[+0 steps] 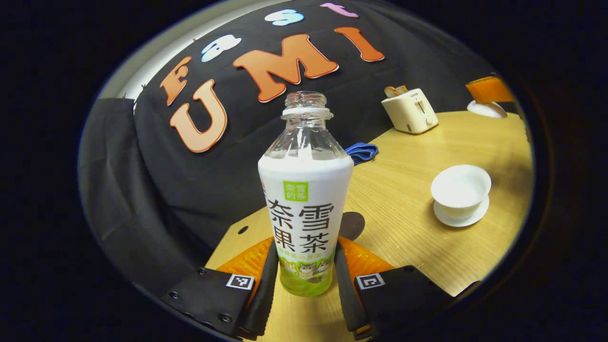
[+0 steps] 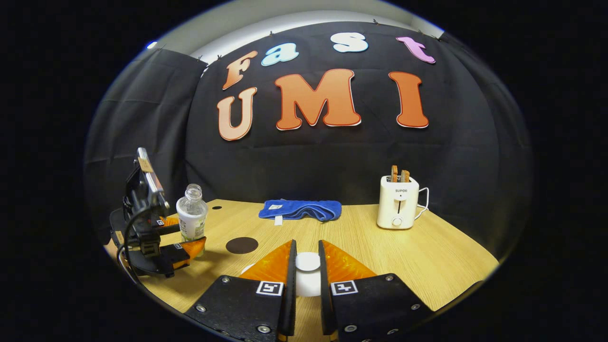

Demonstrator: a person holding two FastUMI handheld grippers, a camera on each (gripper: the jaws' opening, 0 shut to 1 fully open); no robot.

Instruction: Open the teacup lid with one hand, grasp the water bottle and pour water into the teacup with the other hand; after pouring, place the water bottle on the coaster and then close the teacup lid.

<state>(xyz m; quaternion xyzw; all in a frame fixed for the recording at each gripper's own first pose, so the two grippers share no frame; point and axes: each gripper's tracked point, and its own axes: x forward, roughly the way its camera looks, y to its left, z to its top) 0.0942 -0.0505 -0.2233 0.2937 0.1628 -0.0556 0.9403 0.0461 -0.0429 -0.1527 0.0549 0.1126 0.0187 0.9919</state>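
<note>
Water bottle point(image 1: 305, 199) clamped between left fingers point(image 1: 269, 280), teacup point(image 1: 460, 190) uncovered; right fingers point(image 2: 289, 280) grip the lid point(image 2: 308, 262).

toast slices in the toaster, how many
2: both slices stand side by side in the slots on top of the toaster, at the back right of the table in the right gripper view. Whatever sits deeper in the slots is hidden.

Printed marks, two items.
Water bottle point(image 1: 304, 209): large dark characters and a small green square on its sleeve. Toaster point(image 2: 398, 202): brand word on its front.
</note>
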